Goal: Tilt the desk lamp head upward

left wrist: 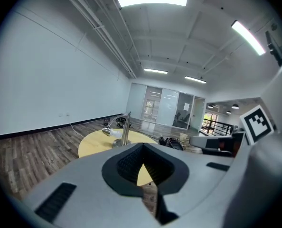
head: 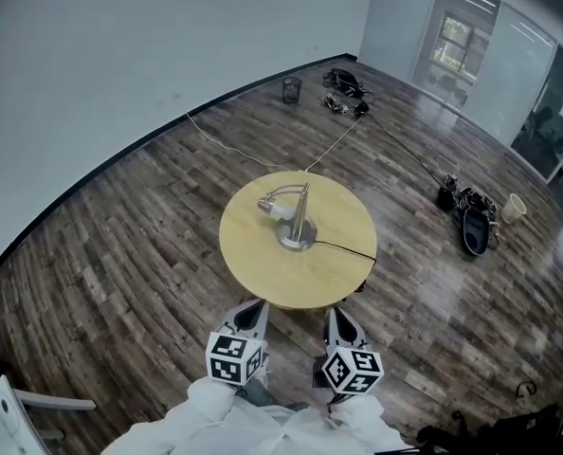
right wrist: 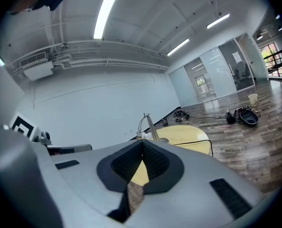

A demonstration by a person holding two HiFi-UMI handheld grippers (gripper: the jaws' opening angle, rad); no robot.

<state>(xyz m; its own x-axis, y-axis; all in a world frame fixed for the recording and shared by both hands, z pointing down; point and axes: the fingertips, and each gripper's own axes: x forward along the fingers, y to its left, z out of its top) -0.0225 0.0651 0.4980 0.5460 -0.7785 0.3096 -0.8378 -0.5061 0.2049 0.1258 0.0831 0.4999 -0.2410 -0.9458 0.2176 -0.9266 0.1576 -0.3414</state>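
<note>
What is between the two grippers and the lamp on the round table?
Only bare tabletop. In the head view the left gripper and right gripper are at its near edge, the lamp stands mid-table, and its black cord runs off sideways.

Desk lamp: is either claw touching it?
No, left claw and right claw hang by the table's near edge, away from the desk lamp.

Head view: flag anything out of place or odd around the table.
Nothing spilled or broken. The desk lamp stands upright on the round table, its head drooping toward the tabletop. Loose cables trail across the floor, and bags lie scattered at right.
</note>
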